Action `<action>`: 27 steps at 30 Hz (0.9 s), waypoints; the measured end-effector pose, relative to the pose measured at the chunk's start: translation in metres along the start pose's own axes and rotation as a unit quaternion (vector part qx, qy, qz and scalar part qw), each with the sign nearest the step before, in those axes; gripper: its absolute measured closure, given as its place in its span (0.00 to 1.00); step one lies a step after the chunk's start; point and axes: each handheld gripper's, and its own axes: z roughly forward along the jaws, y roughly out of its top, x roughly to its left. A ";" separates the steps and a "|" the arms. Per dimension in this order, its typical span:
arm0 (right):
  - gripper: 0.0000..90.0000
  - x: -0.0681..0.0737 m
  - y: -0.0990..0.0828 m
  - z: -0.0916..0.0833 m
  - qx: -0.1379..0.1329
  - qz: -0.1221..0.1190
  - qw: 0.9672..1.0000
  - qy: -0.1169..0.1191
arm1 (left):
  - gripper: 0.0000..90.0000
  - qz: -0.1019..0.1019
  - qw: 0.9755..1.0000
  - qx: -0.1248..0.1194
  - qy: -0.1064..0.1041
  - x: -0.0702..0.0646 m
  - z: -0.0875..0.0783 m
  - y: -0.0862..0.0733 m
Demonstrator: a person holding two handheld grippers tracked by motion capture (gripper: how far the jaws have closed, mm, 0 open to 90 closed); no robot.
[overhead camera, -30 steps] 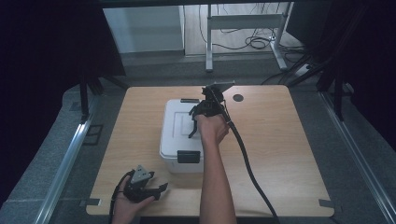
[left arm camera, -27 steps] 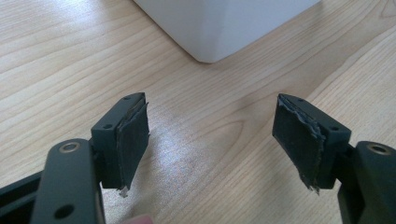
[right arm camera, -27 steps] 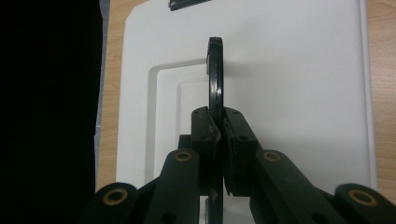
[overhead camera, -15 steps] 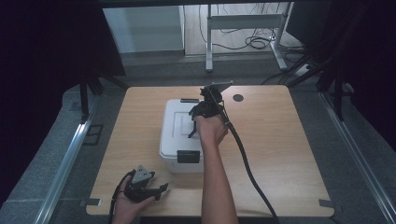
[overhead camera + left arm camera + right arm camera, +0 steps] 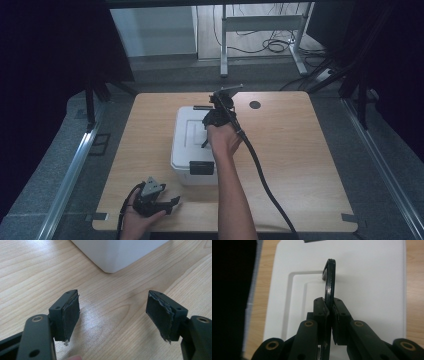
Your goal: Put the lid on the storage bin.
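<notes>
in the high view a white box [image 5: 192, 145] sat on the wooden table [image 5: 300, 165] a little left of the frame's centre, its long side running toward the top of the frame, with a dark latch [image 5: 201, 168] on its near wall and another dark latch [image 5: 202, 107] at its far edge. the right claw [image 5: 206, 141] came over the lid from the right side of the box, the person's forearm reaching up from the bottom edge and a black cable trailing back toward the lower right.

in the right gripper view the right claw [image 5: 330, 315] was clenched on the box's thin black handle [image 5: 330, 282], which stood up on edge from the lid and ran up the middle of the frame. both pads pressed against the handle's two faces just below the frame's centre. the white lid [image 5: 367, 290] with its recessed panel lay behind, and a strip of table showed along the left and right edges.

the left claw [image 5: 167, 205] rested in the lower left of the high view, near the table's front edge and apart from the box, held in the person's left hand. in the left gripper view the left claw [image 5: 112, 312] was released, its worn pads spread wide over bare table with nothing between them, and a corner of the white box [image 5: 117, 252] showed at the top centre.
</notes>
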 end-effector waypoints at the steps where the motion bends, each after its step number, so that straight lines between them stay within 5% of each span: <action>1: 0.92 0.003 0.000 0.000 -0.002 -0.007 1.000 -0.005 | 0.30 0.000 1.000 0.000 0.000 0.000 0.000 0.000; 4: 0.92 0.011 -0.001 0.001 -0.006 -0.026 0.999 -0.029 | 0.30 0.001 1.000 0.000 0.000 0.000 0.000 0.000; 8: 0.92 0.011 -0.001 0.001 -0.005 -0.029 0.999 -0.030 | 0.30 0.000 1.000 0.000 0.001 0.000 0.000 0.000; 12: 0.93 0.005 0.000 0.001 -0.001 -0.017 1.000 -0.011 | 0.30 0.000 1.000 0.000 0.001 0.000 0.000 0.000; 16: 0.94 -0.006 0.003 -0.003 0.014 0.022 0.999 0.046 | 0.30 0.000 1.000 0.001 0.000 0.001 0.000 0.000; 27: 0.94 0.005 0.002 -0.009 0.011 0.025 0.999 0.047 | 0.30 0.001 1.000 0.002 0.001 0.000 0.001 0.000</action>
